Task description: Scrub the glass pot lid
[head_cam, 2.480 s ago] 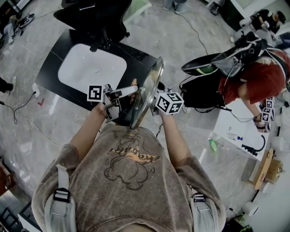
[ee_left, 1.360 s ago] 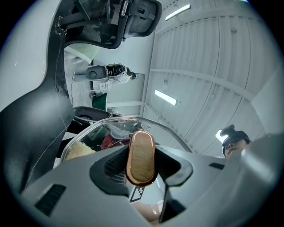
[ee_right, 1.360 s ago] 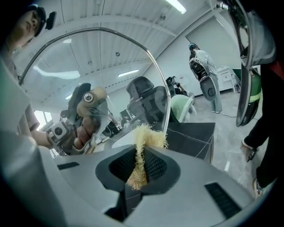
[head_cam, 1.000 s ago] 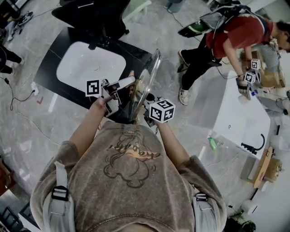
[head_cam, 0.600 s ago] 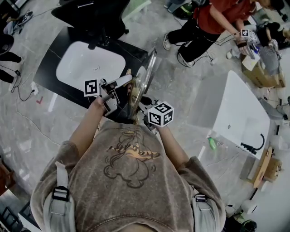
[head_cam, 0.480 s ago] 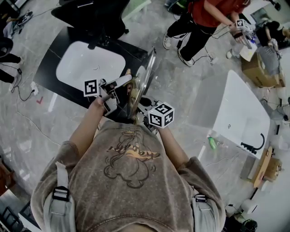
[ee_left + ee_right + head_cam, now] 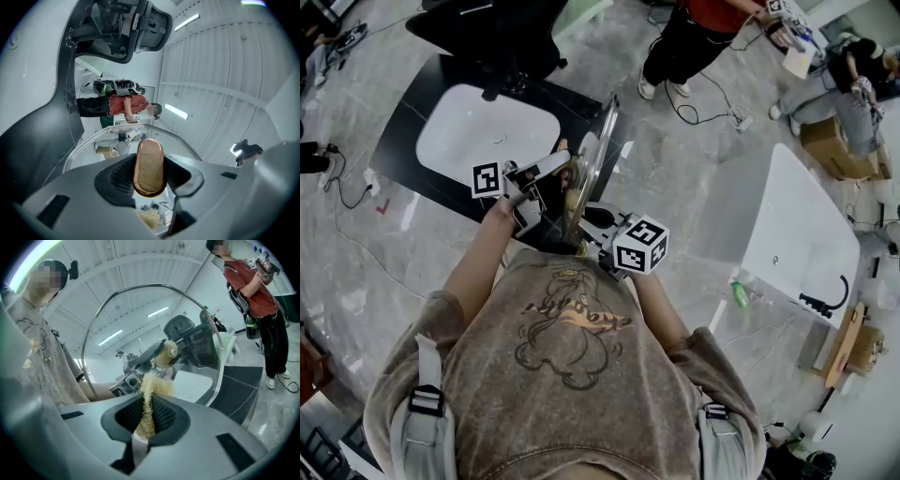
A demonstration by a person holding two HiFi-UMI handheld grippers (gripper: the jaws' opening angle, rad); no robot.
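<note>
My left fingers (image 7: pixel 79 201) are clamped on the knob (image 7: pixel 149 166), holding the glass lid (image 7: pixel 600 150) on edge at frame centre, above the desk (image 7: pixel 403 150). My right fingers (image 7: pixel 211 437) pinch a straw-coloured scrubber (image 7: pixel 149 401) and face the lid's underside from the lower right. I can't tell whether it touches.

You stand on a grey marble floor (image 7: pixel 694 187) — a white sink (image 7: pixel 487 131) in its black counter (image 7: pixel 403 141) lies ahead. To your right — a white tabletop (image 7: pixel 797 225).

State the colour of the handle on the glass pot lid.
Copper-brown handle with a tan face, clearest in the left gripper view.
</note>
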